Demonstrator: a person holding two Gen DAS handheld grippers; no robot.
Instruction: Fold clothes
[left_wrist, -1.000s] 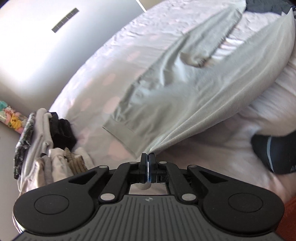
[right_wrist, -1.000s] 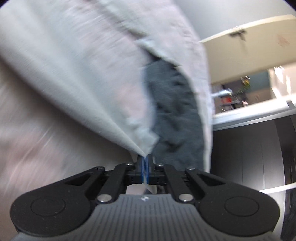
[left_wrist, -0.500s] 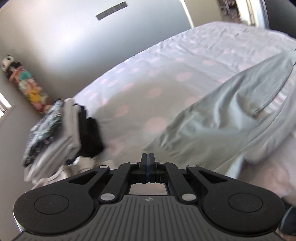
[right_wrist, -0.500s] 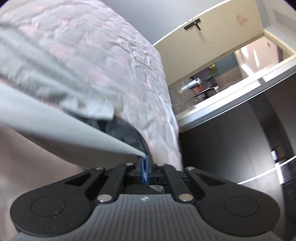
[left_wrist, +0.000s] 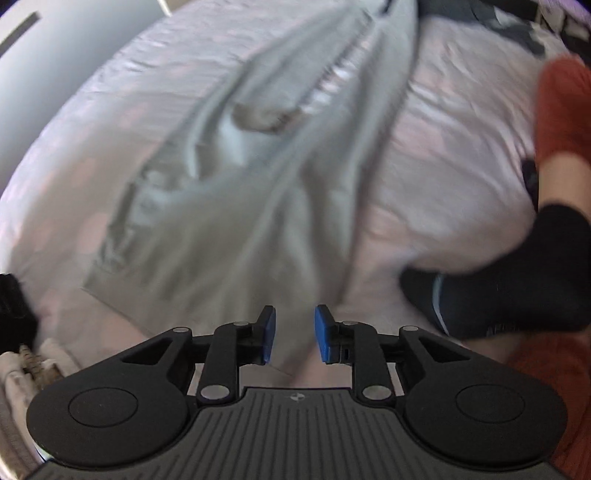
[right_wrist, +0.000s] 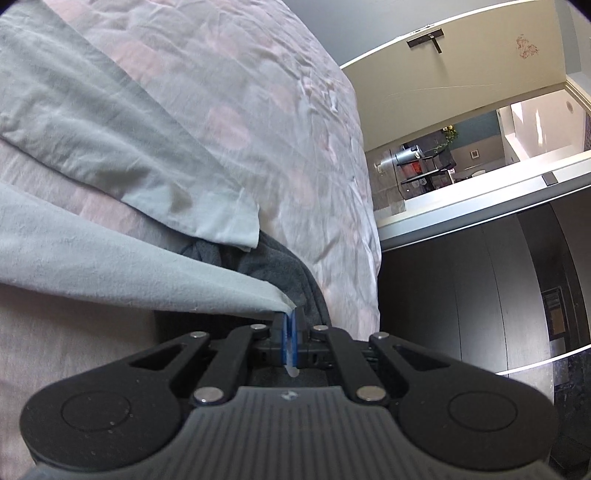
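Observation:
Light grey trousers (left_wrist: 229, 192) lie spread on the pink dotted bedsheet (left_wrist: 450, 155), blurred by motion in the left wrist view. My left gripper (left_wrist: 291, 338) is open and empty just above the near edge of the cloth. In the right wrist view my right gripper (right_wrist: 290, 341) is shut on a corner of the grey trousers (right_wrist: 122, 273), pulled taut to the left. One trouser leg end (right_wrist: 155, 177) lies flat on the sheet beyond.
A dark grey garment (right_wrist: 280, 273) lies under the held corner. A person's leg in a black sock (left_wrist: 517, 280) and red clothing (left_wrist: 561, 107) is at the right. Folded clothes (left_wrist: 22, 354) are stacked at the left. The bed edge (right_wrist: 369, 206) drops off rightwards.
My left gripper has let go of the trousers and opened, then swung back over them. My right gripper stays shut on its corner, and its view has steadied.

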